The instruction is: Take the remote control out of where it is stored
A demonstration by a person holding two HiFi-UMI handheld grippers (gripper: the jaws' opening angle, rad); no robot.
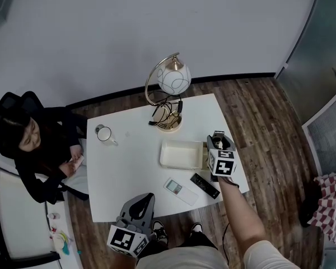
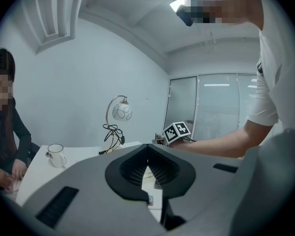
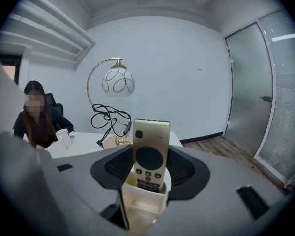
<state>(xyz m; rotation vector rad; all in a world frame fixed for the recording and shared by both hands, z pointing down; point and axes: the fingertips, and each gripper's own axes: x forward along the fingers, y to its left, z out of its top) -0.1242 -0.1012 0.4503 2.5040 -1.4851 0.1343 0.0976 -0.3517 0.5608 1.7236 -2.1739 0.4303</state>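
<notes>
A gold remote control (image 3: 150, 151) stands upright in a cream holder (image 3: 141, 203). My right gripper (image 3: 146, 181) is shut on that holder, its pads against the holder's two sides. In the head view this right gripper (image 1: 219, 144) hangs over the white table's (image 1: 129, 172) right edge, beside a shallow white tray (image 1: 182, 154). A white remote (image 1: 181, 191) and a black remote (image 1: 205, 185) lie on the table in front of the tray. My left gripper (image 1: 139, 206) sits at the near table edge, jaws shut with nothing in them; its own view shows the left gripper (image 2: 147, 163) pointing across the table.
A gold arc lamp (image 1: 171, 88) with a white globe and tangled cable stands at the back of the table. A white mug (image 1: 105, 134) sits at the back left. A person in black (image 1: 33, 150) sits at the table's left side. Wood floor surrounds the table.
</notes>
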